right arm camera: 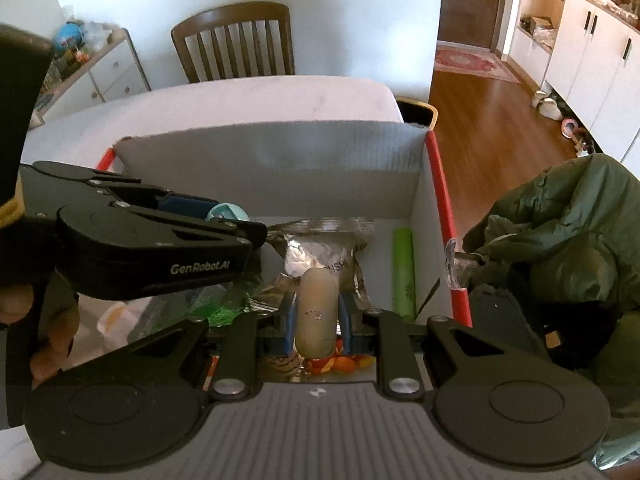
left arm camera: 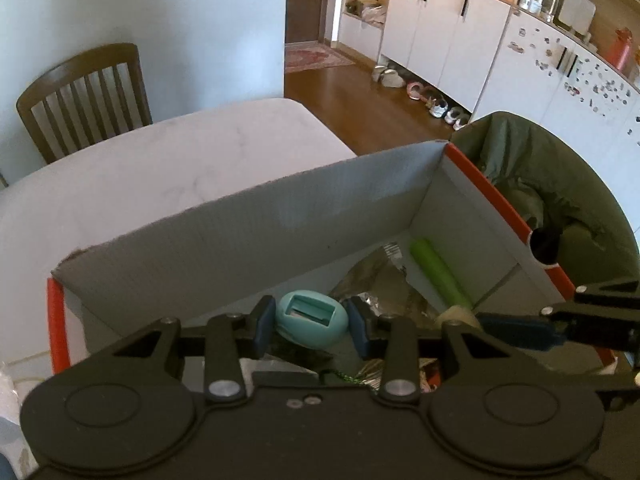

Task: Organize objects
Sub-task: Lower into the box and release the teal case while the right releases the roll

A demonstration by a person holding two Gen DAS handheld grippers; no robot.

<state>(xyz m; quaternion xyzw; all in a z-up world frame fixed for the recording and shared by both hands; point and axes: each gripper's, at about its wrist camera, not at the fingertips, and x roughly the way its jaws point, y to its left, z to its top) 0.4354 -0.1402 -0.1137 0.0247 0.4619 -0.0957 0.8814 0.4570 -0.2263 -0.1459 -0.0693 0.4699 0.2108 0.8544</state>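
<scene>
Left claw [left arm camera: 310, 326]: I am squeezing a teal egg [left arm camera: 312, 322] between its fingers, over the box [left arm camera: 240, 236].
Right claw [right arm camera: 316, 314]: I am gripping a beige capsule [right arm camera: 316, 312], standing upright.
Green tube [right arm camera: 403, 272]: lying in the box, right of my right claw.
Foil bag [right arm camera: 320, 248]: lying just ahead of the capsule.

White marble-look table [left arm camera: 168, 168], open red-edged cardboard box [left arm camera: 248, 240] resting on it
</scene>
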